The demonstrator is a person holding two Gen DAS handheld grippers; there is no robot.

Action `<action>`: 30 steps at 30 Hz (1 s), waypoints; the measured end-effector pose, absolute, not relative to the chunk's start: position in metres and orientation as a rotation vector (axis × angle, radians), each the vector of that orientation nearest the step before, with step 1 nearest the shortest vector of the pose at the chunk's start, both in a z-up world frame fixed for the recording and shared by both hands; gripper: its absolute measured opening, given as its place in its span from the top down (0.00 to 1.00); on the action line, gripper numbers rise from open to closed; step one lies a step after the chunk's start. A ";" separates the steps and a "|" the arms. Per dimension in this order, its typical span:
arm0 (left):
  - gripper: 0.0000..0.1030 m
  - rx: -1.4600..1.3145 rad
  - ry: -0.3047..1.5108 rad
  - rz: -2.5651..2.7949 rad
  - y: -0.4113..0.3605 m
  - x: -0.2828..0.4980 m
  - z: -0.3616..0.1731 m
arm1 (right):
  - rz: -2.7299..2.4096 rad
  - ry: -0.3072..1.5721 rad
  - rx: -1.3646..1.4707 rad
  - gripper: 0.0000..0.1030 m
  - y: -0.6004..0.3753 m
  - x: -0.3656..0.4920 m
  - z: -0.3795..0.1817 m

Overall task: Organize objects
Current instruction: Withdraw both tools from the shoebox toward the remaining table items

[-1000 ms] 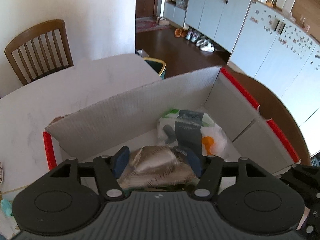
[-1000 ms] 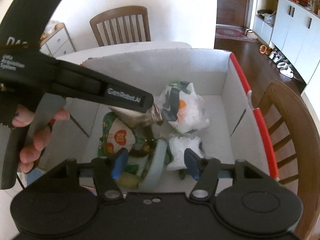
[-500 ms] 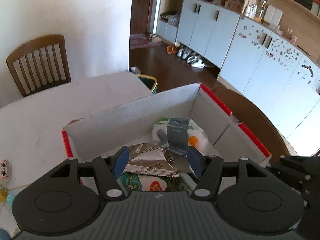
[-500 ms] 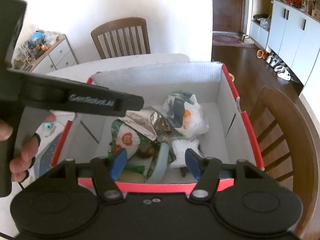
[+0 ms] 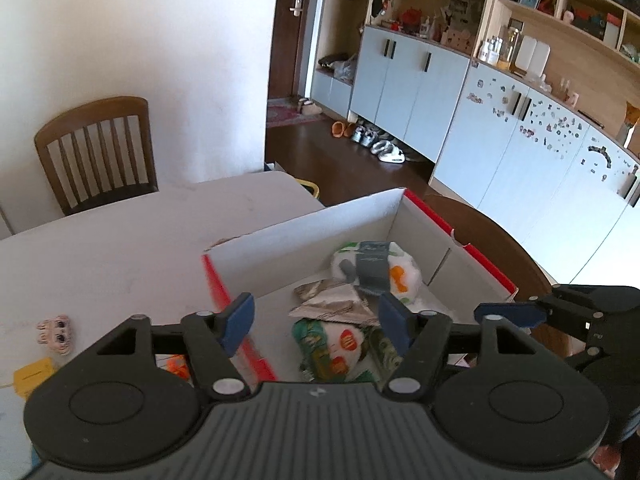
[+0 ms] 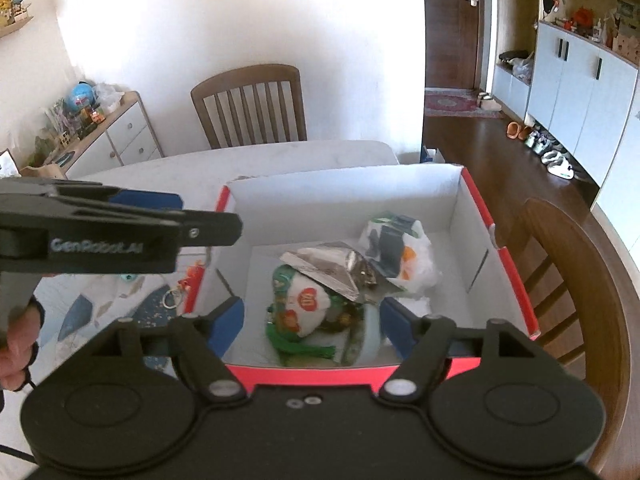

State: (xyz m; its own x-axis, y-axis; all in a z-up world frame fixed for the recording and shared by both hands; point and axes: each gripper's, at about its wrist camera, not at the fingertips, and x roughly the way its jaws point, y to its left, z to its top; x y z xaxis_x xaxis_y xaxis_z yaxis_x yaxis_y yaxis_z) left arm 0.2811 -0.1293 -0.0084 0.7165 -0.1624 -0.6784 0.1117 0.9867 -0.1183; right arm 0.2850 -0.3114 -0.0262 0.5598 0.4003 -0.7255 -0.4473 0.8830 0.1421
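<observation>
A red-edged cardboard box [image 5: 420,204] [image 6: 476,204] stands on the white table. Inside lie a silver foil packet [image 5: 334,306] [image 6: 324,264], a green-and-white snack bag [image 5: 332,344] [image 6: 304,304] and a white printed tissue pack [image 5: 376,268] [image 6: 396,248]. My left gripper [image 5: 316,324] is open and empty, held above the box's left wall; it also shows from the side in the right wrist view [image 6: 172,220]. My right gripper [image 6: 312,328] is open and empty above the box's near wall, and it shows at the right edge of the left wrist view [image 5: 508,314].
Small items lie on the table left of the box: a pink toy [image 5: 54,330], a yellow tag [image 5: 34,376], an orange trinket [image 6: 194,272] and a patterned cloth [image 6: 108,312]. Wooden chairs stand behind the table [image 6: 248,104] and right of the box [image 6: 576,280].
My left gripper let go of the foil packet, which now lies in the box. Both grippers have risen and pulled back from the box; the left one moved leftward.
</observation>
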 end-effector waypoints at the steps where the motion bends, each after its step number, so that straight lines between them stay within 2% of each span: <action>1: 0.32 -0.072 0.756 -0.153 -0.124 0.277 -0.007 | 0.497 0.837 -0.057 0.24 -0.308 0.282 -0.026; 7: 0.28 -0.073 0.746 -0.161 -0.095 0.253 -0.005 | 0.481 0.826 -0.017 0.16 -0.290 0.262 -0.021; 9: 0.22 -0.068 0.742 -0.161 -0.087 0.245 -0.005 | 0.473 0.821 -0.013 0.12 -0.284 0.255 -0.020; 13: 0.21 -0.074 0.735 -0.168 -0.067 0.232 -0.004 | 0.459 0.813 -0.009 0.07 -0.268 0.243 -0.019; 17: 0.21 -0.078 0.732 -0.166 -0.049 0.220 -0.005 | 0.459 0.793 -0.007 0.05 -0.253 0.232 -0.019; 25: 0.10 -0.082 0.703 -0.161 -0.009 0.199 -0.007 | 0.460 0.775 -0.017 0.03 -0.218 0.215 -0.019; 30: 0.10 -0.091 0.704 -0.150 0.014 0.191 -0.011 | 0.458 0.784 -0.013 0.03 -0.199 0.210 -0.022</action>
